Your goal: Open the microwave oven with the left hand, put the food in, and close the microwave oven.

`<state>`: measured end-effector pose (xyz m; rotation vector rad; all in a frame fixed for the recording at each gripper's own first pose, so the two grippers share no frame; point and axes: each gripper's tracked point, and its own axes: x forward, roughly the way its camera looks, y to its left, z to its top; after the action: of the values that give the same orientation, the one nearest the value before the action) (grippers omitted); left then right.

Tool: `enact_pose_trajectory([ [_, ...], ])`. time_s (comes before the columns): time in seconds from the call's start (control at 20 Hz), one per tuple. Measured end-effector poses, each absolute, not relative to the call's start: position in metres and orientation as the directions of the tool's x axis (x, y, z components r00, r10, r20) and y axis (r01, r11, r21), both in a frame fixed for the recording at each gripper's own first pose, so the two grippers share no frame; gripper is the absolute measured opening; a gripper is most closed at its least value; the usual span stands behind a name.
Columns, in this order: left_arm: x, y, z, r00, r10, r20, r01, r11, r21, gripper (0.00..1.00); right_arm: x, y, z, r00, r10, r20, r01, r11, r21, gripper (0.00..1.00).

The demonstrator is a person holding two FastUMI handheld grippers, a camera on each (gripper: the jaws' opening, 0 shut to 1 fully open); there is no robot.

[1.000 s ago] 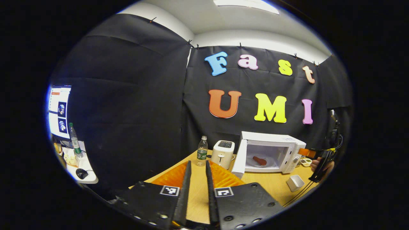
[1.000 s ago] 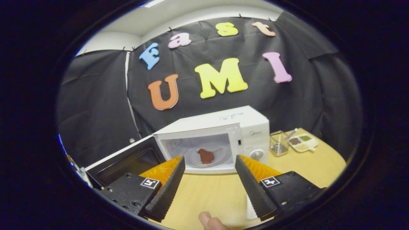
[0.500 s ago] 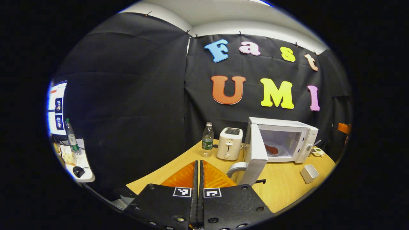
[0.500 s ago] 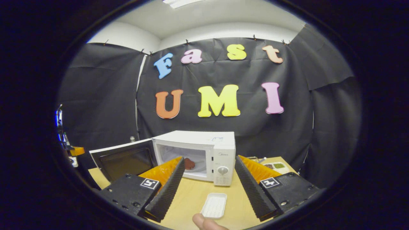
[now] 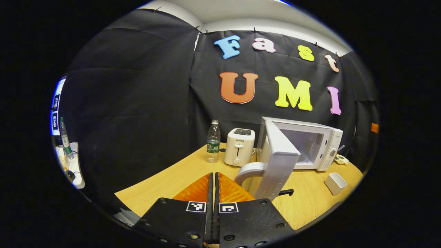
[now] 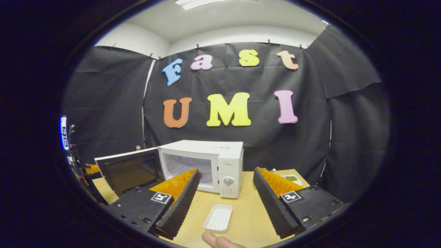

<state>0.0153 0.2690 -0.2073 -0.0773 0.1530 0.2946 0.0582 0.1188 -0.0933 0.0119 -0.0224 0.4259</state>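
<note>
- Jaws of the left gripper (image 5: 213, 193) are pressed together with nothing between them; those of the right gripper (image 6: 224, 193) stand wide apart and hold nothing.
- Just ahead of the left gripper and a little to its right, the microwave (image 5: 318, 146) stands on the table (image 5: 172, 179) with its door (image 5: 279, 162) swung partly open, edge-on to that camera.
- On the door, the curved handle (image 5: 248, 170) sticks out toward the left gripper, close beyond its fingertips but not touching them.
- From the right gripper view the microwave (image 6: 213, 162) sits straight ahead beyond the open jaws, its door (image 6: 129, 170) swung out to the left with the dark window facing the camera.
- Inside the cavity the food cannot be made out clearly; the left finger (image 6: 179, 203) of the right gripper covers part of the opening.
- Between the right gripper's jaws and nearer than the microwave, a white tray (image 6: 217, 218) lies empty on the table (image 6: 244, 213).
- In the left gripper view that tray (image 5: 335, 183) is well off to the right, in front of the microwave.
- Left of the door in that view stand a toaster (image 5: 238, 151) and, just beside it, a bottle (image 5: 213, 146).
- Beyond the right finger of the right gripper, a dish (image 6: 291, 178) with something green peeks out.
- At the bottom edge between the right jaws, a fingertip (image 6: 215, 239) of the holding hand shows.
- Far left in the left gripper view, a side desk (image 5: 74, 170) carries another bottle (image 5: 64, 137).
</note>
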Motion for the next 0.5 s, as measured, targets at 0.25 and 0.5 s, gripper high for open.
enact_pose_trajectory([
  [0.25,0.018,0.260,-0.212,0.948,0.268,-0.169,-0.279,0.960,-0.040,0.00,0.055,0.112,-0.095,0.913,0.407,0.014,-0.407,0.914,0.002,1.00],
  [0.5,0.025,0.226,-0.214,0.970,0.183,-0.157,-0.197,0.977,-0.076,0.00,0.051,0.110,-0.092,0.912,0.410,0.026,-0.410,0.912,0.001,1.00],
])
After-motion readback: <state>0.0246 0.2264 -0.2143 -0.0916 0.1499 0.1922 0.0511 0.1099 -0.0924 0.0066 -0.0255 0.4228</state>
